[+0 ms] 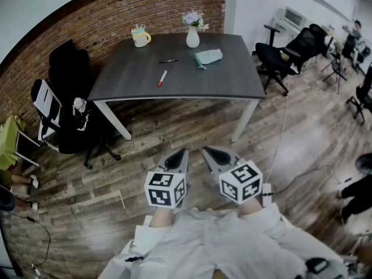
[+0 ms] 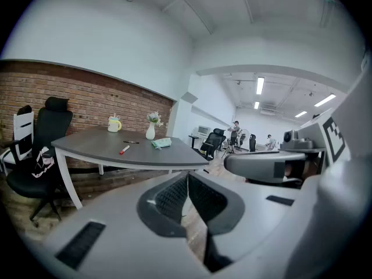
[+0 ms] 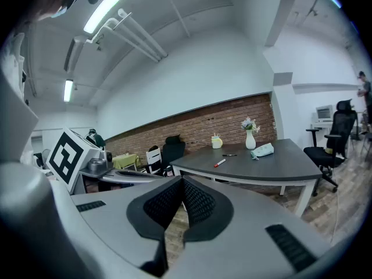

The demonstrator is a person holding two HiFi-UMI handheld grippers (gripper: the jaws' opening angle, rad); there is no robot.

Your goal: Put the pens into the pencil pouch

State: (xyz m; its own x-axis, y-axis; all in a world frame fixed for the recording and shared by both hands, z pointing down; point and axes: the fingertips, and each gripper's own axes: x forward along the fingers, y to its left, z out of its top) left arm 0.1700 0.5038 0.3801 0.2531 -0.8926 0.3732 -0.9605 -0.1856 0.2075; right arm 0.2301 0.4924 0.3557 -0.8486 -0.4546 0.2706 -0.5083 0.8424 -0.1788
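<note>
Pencil pouch (image 1: 209,56) on table (image 1: 232,81), red pen (image 1: 162,78), black pen (image 1: 168,61) outside it; left gripper (image 1: 183,153), right gripper (image 1: 206,151) well apart from them, jaws together, empty

We see a dark counter (image 1: 232,80) in the upper middle. On it lie a red pen (image 1: 162,78), a black pen (image 1: 168,61) and a green pouch (image 1: 209,56). A white vase (image 1: 192,38) and a yellow mug (image 1: 140,37) stand by its far edge. Our left tool (image 1: 182,154) and right tool (image 1: 208,152) sit side by side in the lower middle, over the wooden floor (image 1: 163,132), well apart from the counter.
</note>
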